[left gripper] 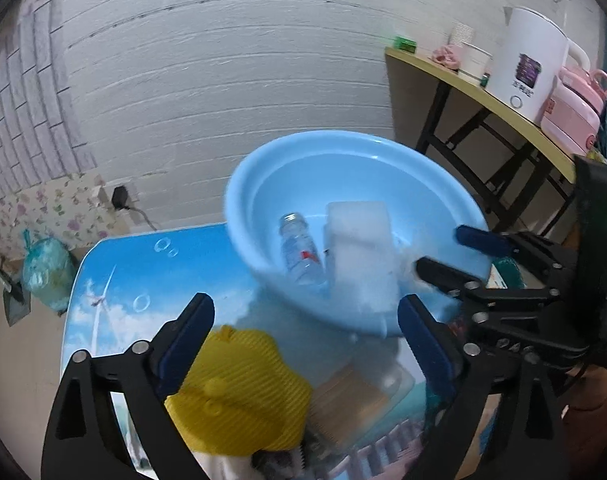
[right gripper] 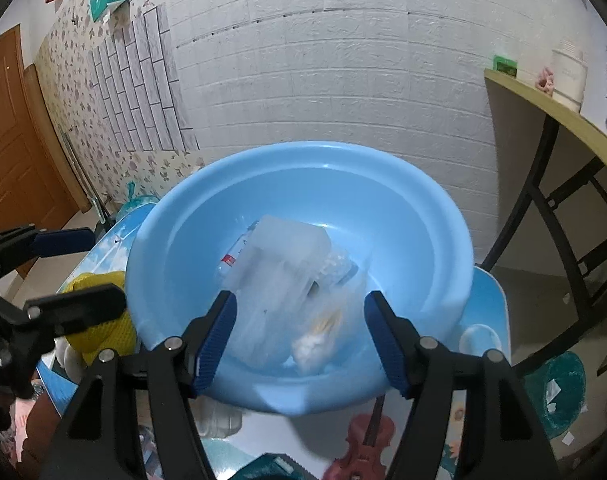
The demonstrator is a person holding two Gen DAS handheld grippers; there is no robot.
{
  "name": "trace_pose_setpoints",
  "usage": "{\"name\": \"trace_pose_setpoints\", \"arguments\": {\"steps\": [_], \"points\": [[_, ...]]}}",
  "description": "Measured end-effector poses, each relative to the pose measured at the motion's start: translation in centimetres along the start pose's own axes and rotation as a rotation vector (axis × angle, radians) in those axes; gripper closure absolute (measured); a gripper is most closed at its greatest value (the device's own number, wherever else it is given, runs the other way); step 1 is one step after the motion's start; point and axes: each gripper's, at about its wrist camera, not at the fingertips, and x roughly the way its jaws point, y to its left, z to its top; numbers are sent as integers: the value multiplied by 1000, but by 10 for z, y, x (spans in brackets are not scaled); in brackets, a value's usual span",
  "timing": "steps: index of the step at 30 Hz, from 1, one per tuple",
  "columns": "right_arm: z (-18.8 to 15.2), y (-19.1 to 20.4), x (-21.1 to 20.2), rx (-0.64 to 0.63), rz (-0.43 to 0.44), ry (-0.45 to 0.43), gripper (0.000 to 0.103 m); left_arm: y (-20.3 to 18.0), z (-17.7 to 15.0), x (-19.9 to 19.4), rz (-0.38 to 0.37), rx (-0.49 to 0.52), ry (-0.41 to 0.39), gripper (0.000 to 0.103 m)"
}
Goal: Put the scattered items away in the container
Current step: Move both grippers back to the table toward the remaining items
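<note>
My L gripper [left gripper: 303,340] wide open, empty; yellow scrubber [left gripper: 239,392] just below at 7 o'clock, nearer than R gripper [right gripper: 299,340], also open w/ nothing held.

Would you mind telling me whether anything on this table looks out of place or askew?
Yes: the blue basin holds a small bottle and a clear plastic pack, but the yellow ridged item lies outside it on the table.

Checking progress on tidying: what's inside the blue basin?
In the basin: a small clear bottle and a blurred clear plastic packet. The packet covers whatever lies beneath it.
</note>
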Motion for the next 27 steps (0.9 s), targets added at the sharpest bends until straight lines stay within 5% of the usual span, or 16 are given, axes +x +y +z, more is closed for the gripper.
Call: {"name": "trace_pose_setpoints", "arguments": {"steps": [21, 27], "points": [[-36, -4, -35, 85, -27, 52, 37, 52, -55, -34, 19, -131, 13, 5], [-49, -33, -34, 333, 175, 31, 37, 68, -71, -39, 31, -175, 17, 5]]}}
